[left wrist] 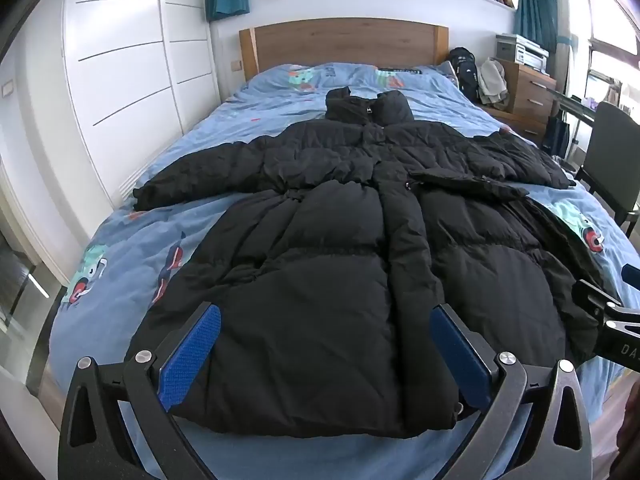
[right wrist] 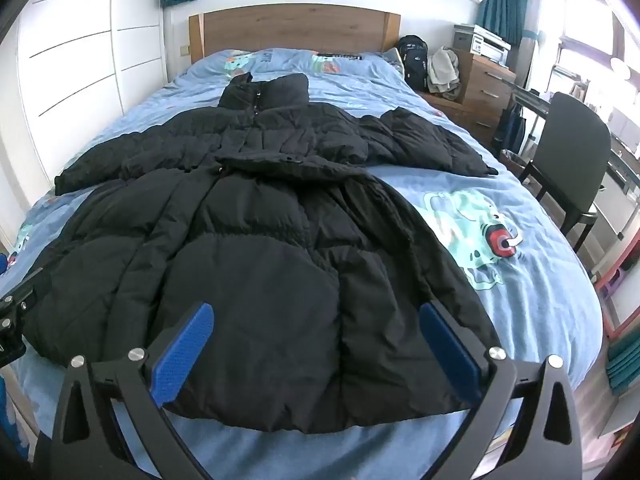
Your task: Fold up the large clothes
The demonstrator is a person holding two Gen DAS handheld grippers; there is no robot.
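A long black puffer coat (left wrist: 332,264) lies spread front-up on the bed, collar toward the headboard and both sleeves stretched out sideways. It also fills the right wrist view (right wrist: 260,264). My left gripper (left wrist: 325,322) is open, its blue pads (left wrist: 190,356) wide apart over the hem's left half. My right gripper (right wrist: 316,318) is open over the hem's right half, blue pads (right wrist: 182,354) wide apart. Neither holds anything. The right gripper's body shows at the right edge of the left wrist view (left wrist: 608,320).
The bed has a blue cartoon-print cover (right wrist: 500,240) and a wooden headboard (left wrist: 344,42). White wardrobes (left wrist: 120,80) stand on the left. A wooden dresser (right wrist: 484,88), a black backpack (right wrist: 416,60) and a dark chair (right wrist: 568,152) stand on the right.
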